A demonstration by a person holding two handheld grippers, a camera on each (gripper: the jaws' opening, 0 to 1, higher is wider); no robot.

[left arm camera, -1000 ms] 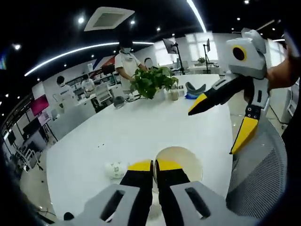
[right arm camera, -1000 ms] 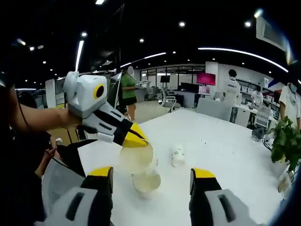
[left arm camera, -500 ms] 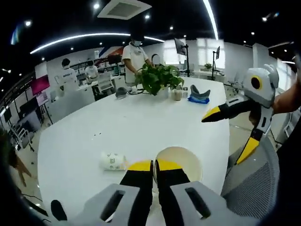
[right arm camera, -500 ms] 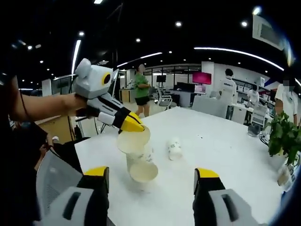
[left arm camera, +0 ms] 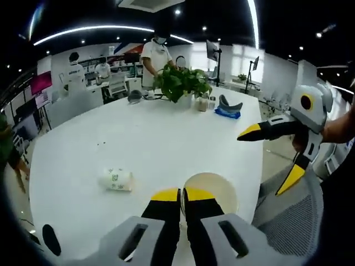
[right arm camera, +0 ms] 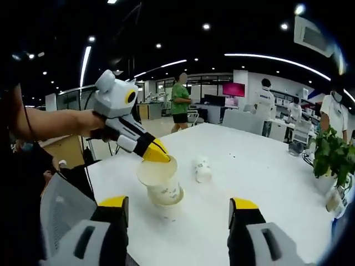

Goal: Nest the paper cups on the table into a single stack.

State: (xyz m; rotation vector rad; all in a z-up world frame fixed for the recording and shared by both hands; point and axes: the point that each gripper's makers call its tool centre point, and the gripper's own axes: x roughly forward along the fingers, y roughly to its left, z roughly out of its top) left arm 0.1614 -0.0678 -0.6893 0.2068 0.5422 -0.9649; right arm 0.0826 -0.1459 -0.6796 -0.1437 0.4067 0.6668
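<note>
A person stands at the near edge of a large white table in an open office, holding a two-jaw gripper in each hand.

In the right gripper view, the left gripper reaches in from nine o'clock, held by a bare forearm that runs nearly level. Its body slopes down toward four o'clock, and its yellow-tipped jaws are pinched together on the rim of a paper cup. That cup sits partly down inside a second cup, which stands upright on the table near the edge. In the left gripper view, the same held cup shows as a pale open mouth just beyond the closed yellow tips, at six o'clock.

A third cup lies on its side on the table, past the stack toward one o'clock in the right gripper view. In the left gripper view it lies at about eight o'clock.

The right gripper shows in the left gripper view at three o'clock, held in the air off the table edge above a grey mesh chair back, its jaws spread wide and holding nothing. A potted plant stands at the far end of the table.
</note>
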